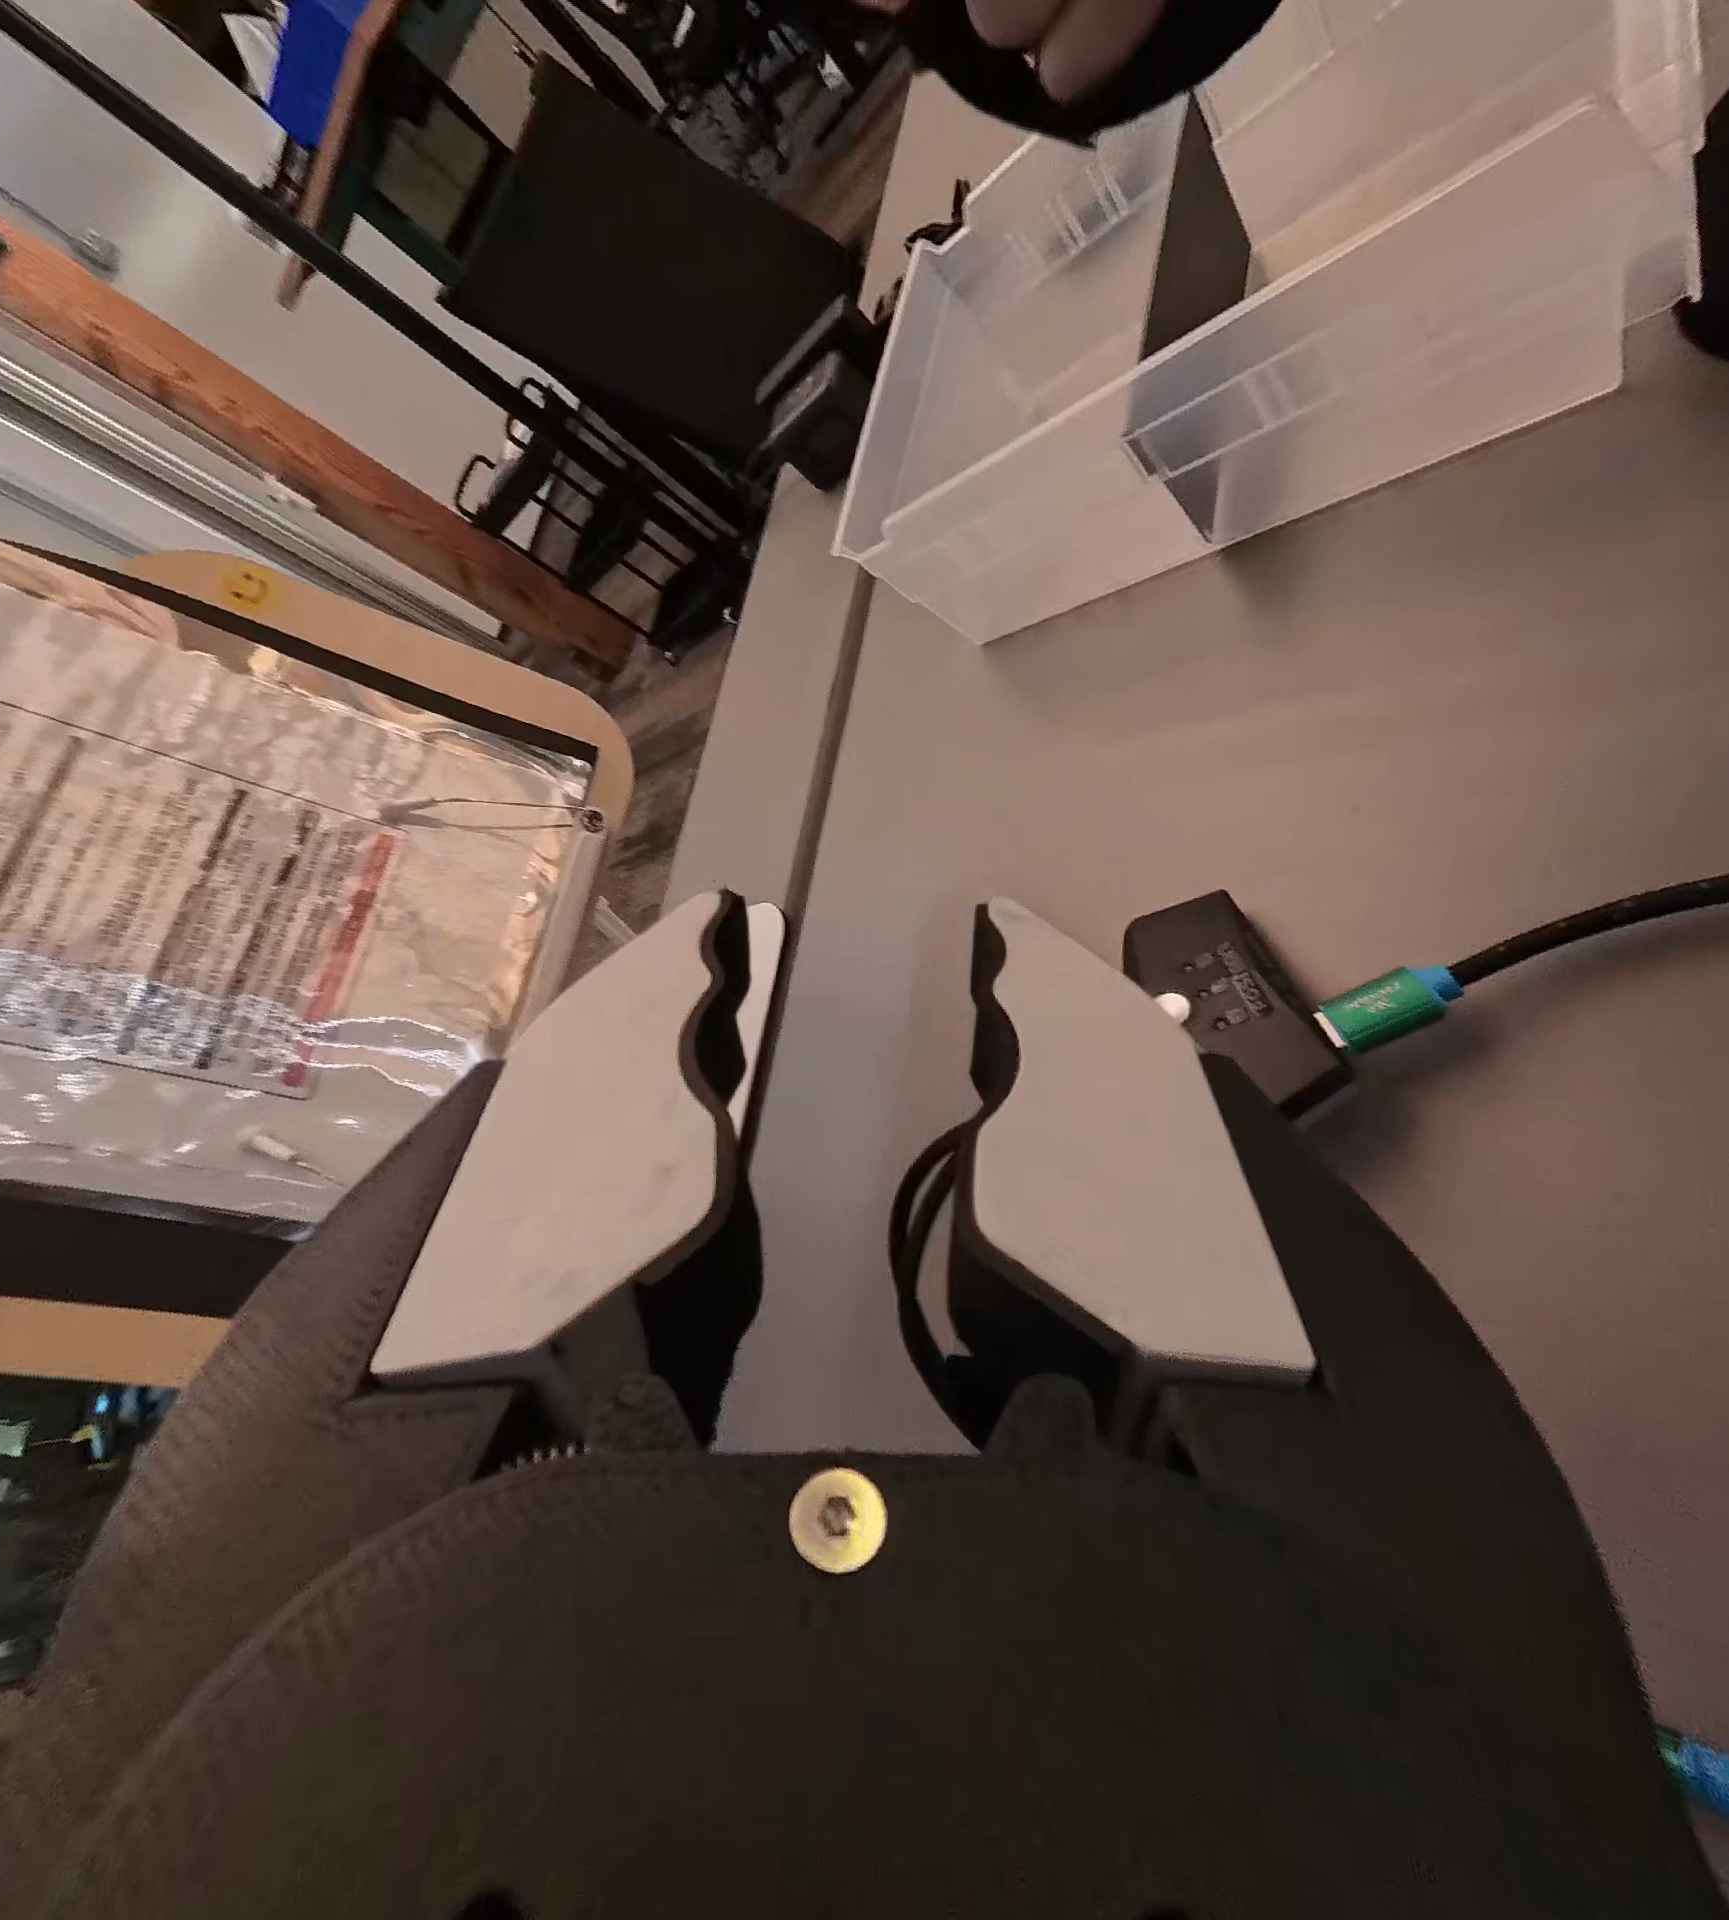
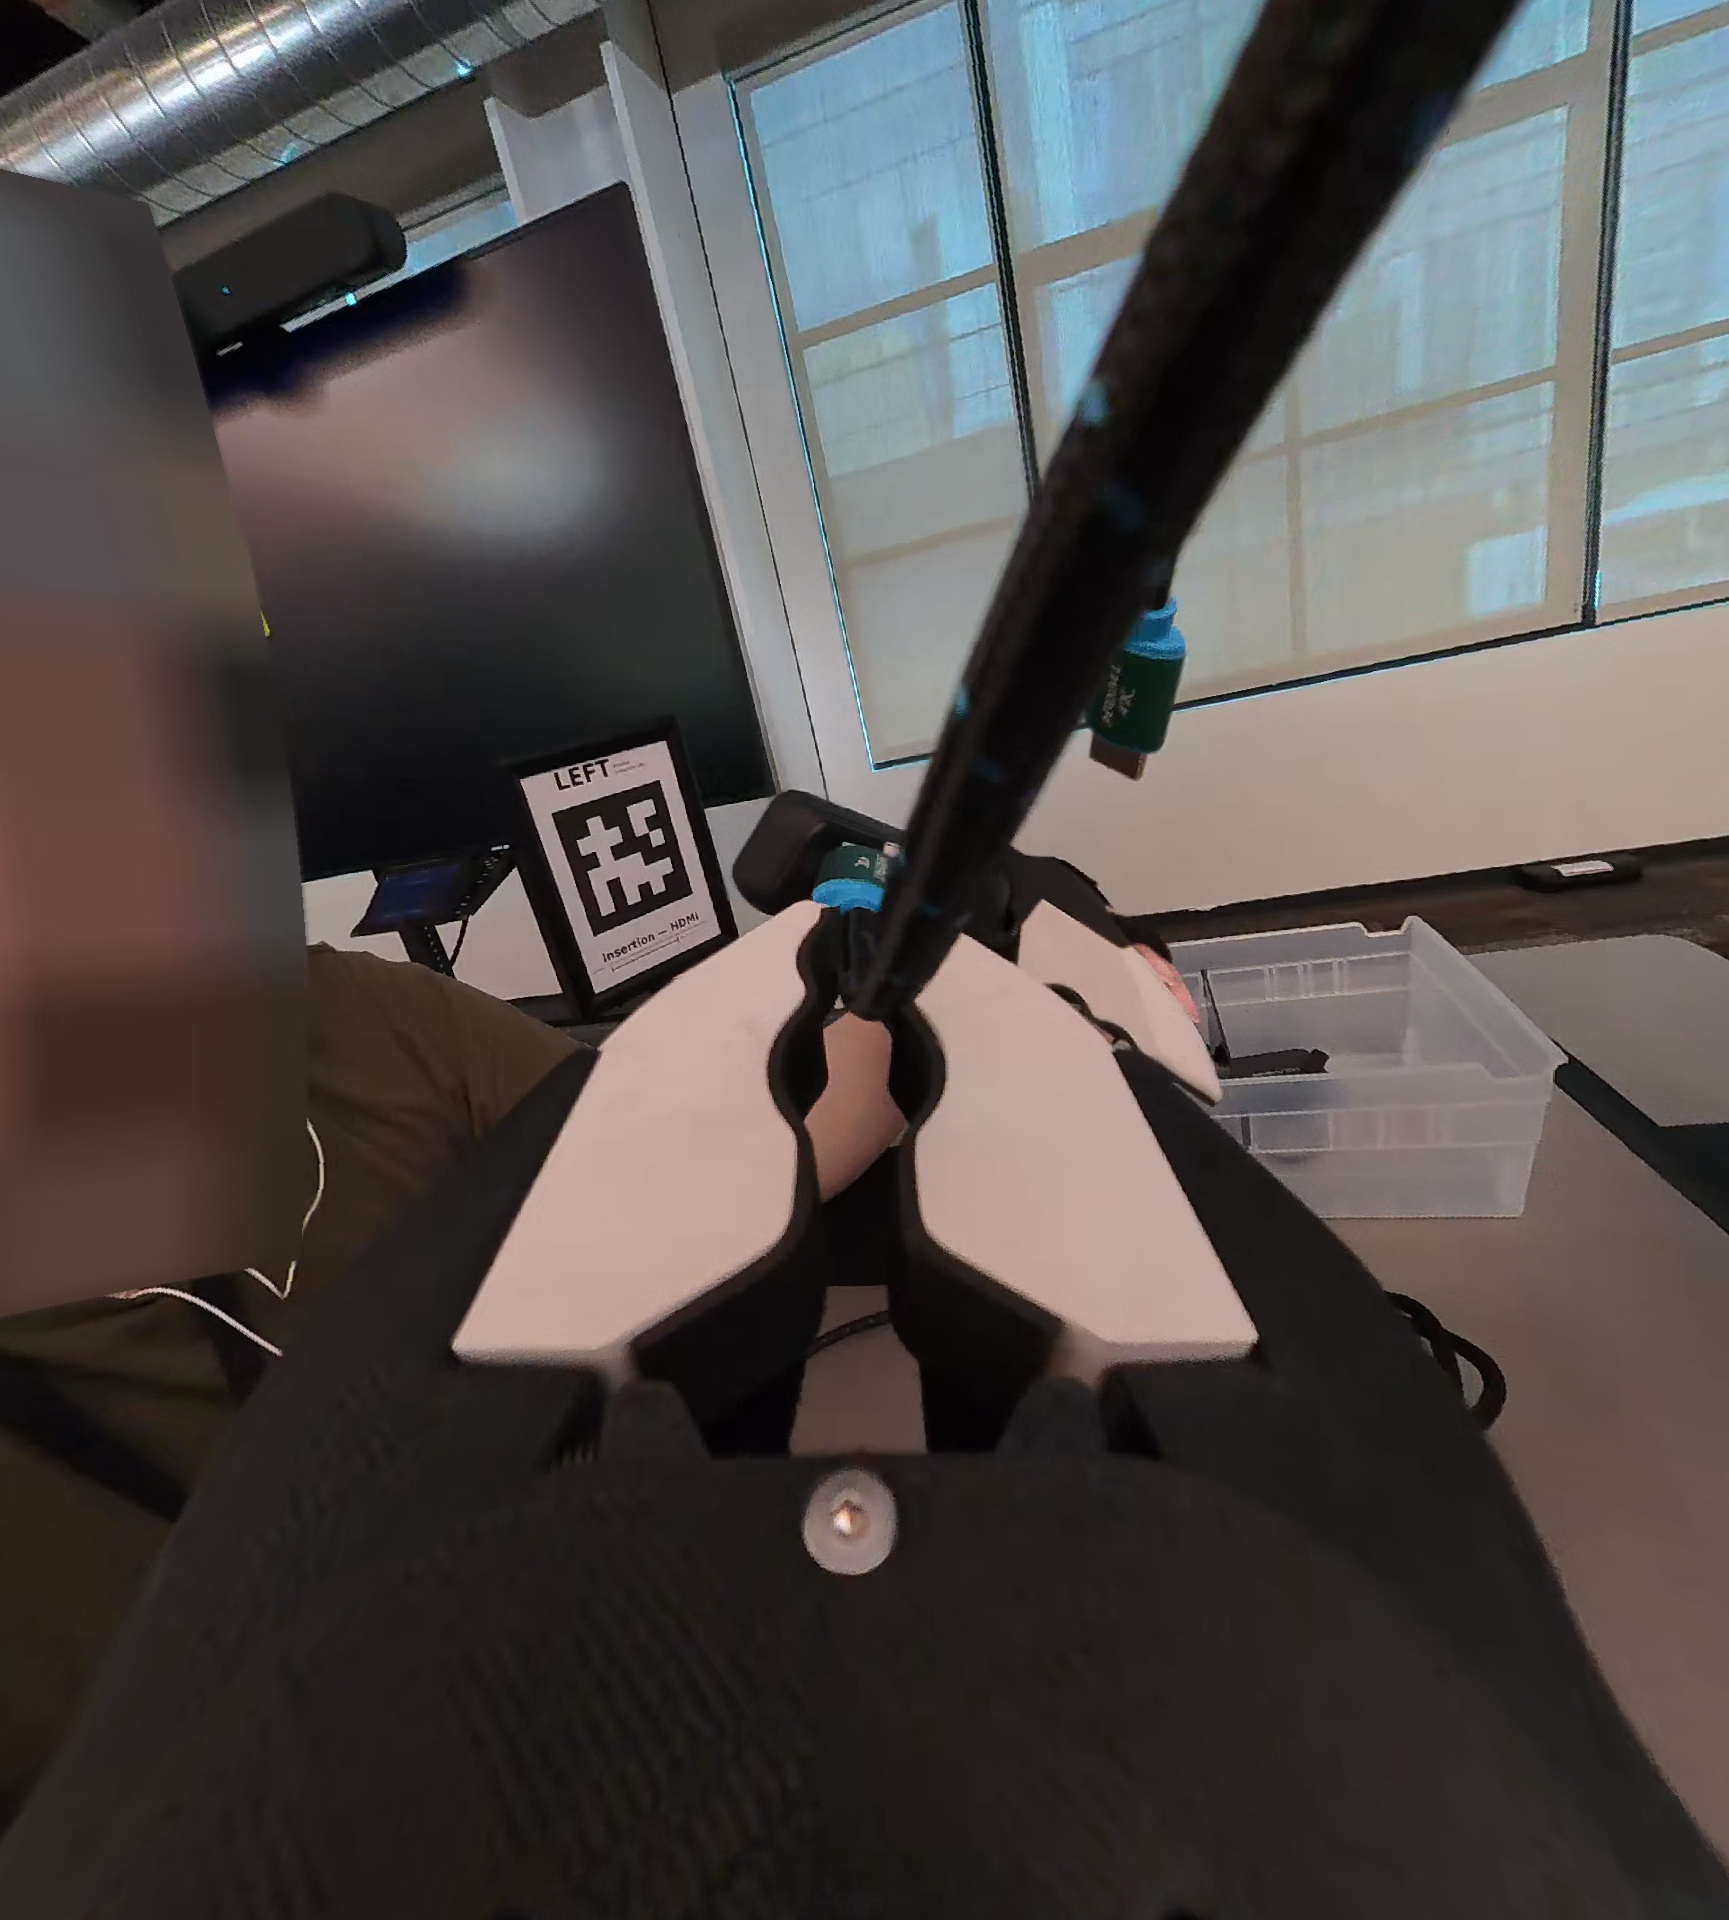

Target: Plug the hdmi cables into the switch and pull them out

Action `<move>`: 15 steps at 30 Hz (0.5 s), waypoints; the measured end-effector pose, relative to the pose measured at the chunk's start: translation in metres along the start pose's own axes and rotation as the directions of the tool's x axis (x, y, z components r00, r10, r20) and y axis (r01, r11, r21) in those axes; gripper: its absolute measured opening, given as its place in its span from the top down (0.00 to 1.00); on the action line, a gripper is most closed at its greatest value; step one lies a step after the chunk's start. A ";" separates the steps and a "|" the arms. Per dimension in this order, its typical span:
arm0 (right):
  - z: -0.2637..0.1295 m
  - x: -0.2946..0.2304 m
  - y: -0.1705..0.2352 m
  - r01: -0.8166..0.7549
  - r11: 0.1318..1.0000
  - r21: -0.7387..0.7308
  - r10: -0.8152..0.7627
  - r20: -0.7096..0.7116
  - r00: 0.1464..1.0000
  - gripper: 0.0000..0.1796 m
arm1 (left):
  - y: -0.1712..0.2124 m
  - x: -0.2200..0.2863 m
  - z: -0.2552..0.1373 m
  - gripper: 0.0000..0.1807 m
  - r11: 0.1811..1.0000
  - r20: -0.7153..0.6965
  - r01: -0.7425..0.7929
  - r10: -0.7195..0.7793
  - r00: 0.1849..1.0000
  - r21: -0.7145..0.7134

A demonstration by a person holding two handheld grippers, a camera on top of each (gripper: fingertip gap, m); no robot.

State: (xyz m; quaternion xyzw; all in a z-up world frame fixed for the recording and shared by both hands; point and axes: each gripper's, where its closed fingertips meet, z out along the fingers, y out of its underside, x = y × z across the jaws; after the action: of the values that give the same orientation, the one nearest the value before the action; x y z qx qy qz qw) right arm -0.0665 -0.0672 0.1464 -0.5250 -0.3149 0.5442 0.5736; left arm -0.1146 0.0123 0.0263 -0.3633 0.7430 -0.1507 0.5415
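Gripping a black braided HDMI cable [image 2: 1068, 582], the right gripper [image 2: 865, 1003] is closed on it beside a green plug [image 2: 855, 864].
The left gripper [image 1: 881, 925] is held open and empty over the grey worktop [image 1: 1255, 779]; the black switch [image 1: 1239, 1003] is seen at its 3 o'clock, with a second green plug [image 1: 1379, 1010] inserted.

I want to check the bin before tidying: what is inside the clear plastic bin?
In the right wrist view the clear plastic bin holds one flat black item. The left gripper covers its left end, so anything there is hidden.
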 end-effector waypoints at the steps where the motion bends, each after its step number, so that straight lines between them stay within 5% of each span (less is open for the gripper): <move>1: 0.000 0.001 0.000 0.001 1.000 -0.002 -0.001 -0.006 1.000 0.96 | 0.001 0.001 0.001 0.77 1.000 -0.008 0.006 -0.006 1.000 -0.004; 5: -0.002 0.006 0.002 0.026 0.999 -0.020 -0.027 -0.054 0.998 0.96 | 0.003 0.004 0.004 0.78 1.000 -0.016 0.004 -0.004 1.000 -0.016; 7: -0.006 0.028 0.004 0.060 0.997 -0.053 -0.071 -0.219 0.973 0.96 | 0.004 0.004 0.005 0.78 1.000 -0.018 0.008 -0.009 1.000 -0.024; 11: -0.031 0.074 0.004 0.162 0.973 -0.167 -0.230 -0.584 0.779 0.96 | 0.008 0.005 0.007 0.78 0.999 -0.019 0.006 -0.007 1.000 -0.044; 15: -0.069 0.094 -0.014 0.241 0.960 -0.144 -0.258 -0.790 0.556 0.96 | 0.008 0.007 0.010 0.78 0.999 -0.026 0.002 -0.004 1.000 -0.051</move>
State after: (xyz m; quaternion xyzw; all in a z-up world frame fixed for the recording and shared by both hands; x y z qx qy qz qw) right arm 0.0218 0.0066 0.1225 -0.6686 -0.0993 0.1601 0.7193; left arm -0.1097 0.0141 0.0132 -0.3762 0.7531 -0.1370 0.5221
